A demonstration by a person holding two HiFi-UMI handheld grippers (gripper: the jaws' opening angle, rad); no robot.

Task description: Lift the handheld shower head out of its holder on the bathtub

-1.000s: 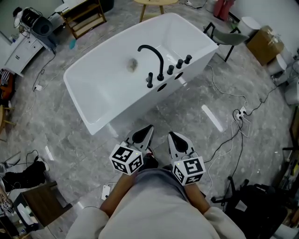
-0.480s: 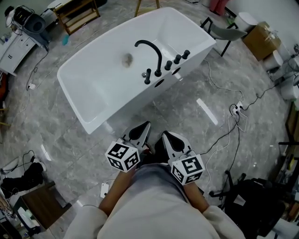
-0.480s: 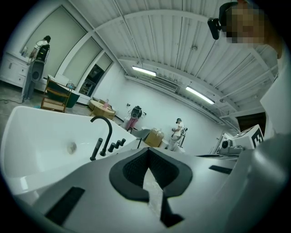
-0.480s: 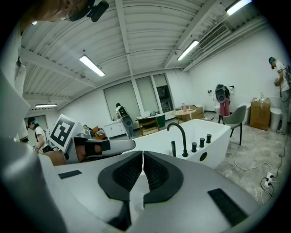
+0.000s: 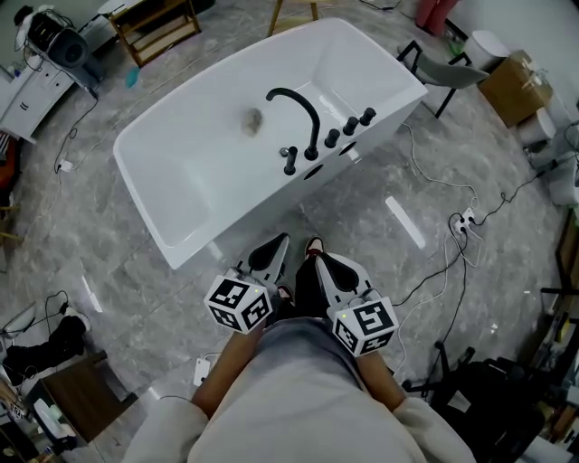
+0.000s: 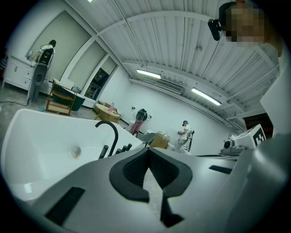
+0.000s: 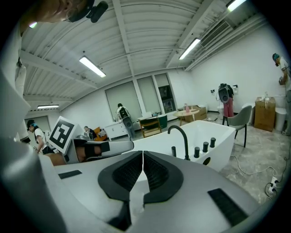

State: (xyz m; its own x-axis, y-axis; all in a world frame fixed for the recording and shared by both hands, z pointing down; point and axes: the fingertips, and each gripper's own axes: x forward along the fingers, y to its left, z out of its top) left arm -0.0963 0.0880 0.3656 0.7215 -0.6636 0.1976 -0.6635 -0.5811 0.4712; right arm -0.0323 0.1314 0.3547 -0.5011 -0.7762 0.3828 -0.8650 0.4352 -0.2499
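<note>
The white bathtub (image 5: pixel 181 194) lies across the grey floor ahead of me. On its near rim stand a black arched faucet (image 5: pixel 298 108), three black knobs (image 5: pixel 350 127) and, leftmost, the short black handheld shower head (image 5: pixel 289 160) upright in its holder. It also shows as the shower head (image 7: pixel 173 151) in the right gripper view and, small, as the shower head (image 6: pixel 105 151) in the left gripper view. My left gripper (image 5: pixel 276 246) and right gripper (image 5: pixel 327 262) hang side by side, well short of the tub. Both point at it, jaws shut on nothing: left gripper (image 6: pixel 148 150), right gripper (image 7: pixel 142 152).
Cables and a power strip (image 5: pixel 467 219) trail over the floor at right. A grey chair (image 5: pixel 448 72) and a cardboard box (image 5: pixel 516 86) stand past the tub's right end, a wooden shelf (image 5: pixel 158 27) behind it. Other people (image 7: pixel 122 116) stand far off.
Both grippers have edged forward toward the tub, staying shut and side by side. A shoe tip now shows between them.
</note>
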